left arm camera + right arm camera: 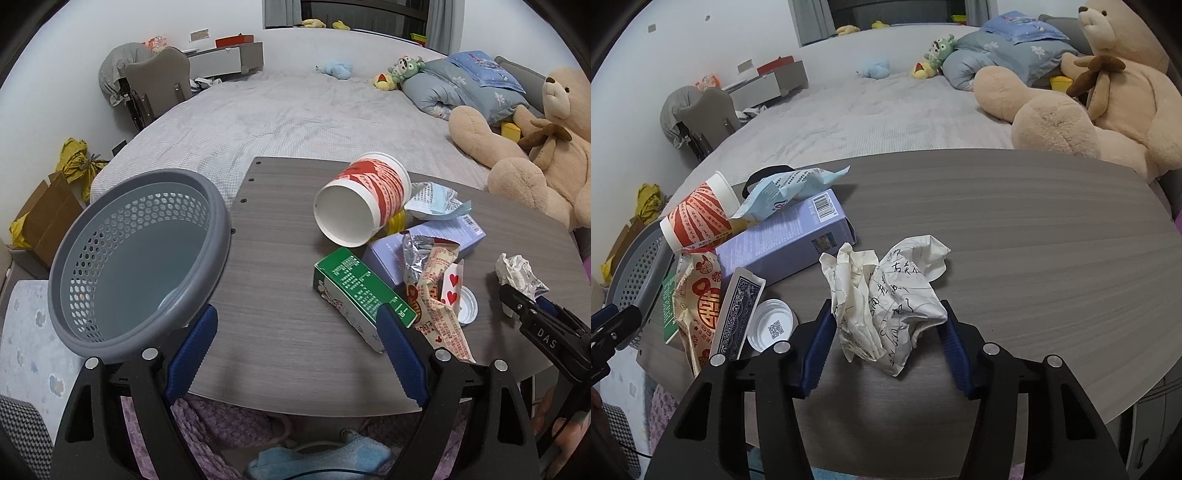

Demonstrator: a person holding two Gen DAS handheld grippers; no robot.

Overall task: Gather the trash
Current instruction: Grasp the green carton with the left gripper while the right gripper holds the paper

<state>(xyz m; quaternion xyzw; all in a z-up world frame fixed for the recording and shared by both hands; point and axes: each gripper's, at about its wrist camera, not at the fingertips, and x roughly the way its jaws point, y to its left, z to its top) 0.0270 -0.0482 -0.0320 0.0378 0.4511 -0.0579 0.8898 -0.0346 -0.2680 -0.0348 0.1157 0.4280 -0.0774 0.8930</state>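
Tilting: we see both hand-held grippers pointing steeply down at the desk (1015, 206).
Right hand-held gripper (888, 325): lower centre of its view, its blue pads touch both sides of the crumpled paper (886, 295), which lies on the desk; we read it as a pinch.
Left hand-held gripper (295, 336): jaws spread wide with nothing between them, low over the desk's near edge.
Bin (136, 262): grey perforated basket, left of frame, tipped toward us.
Other trash: paper cup (364, 199), green box (364, 295), purple box (783, 236), wrappers right of centre.
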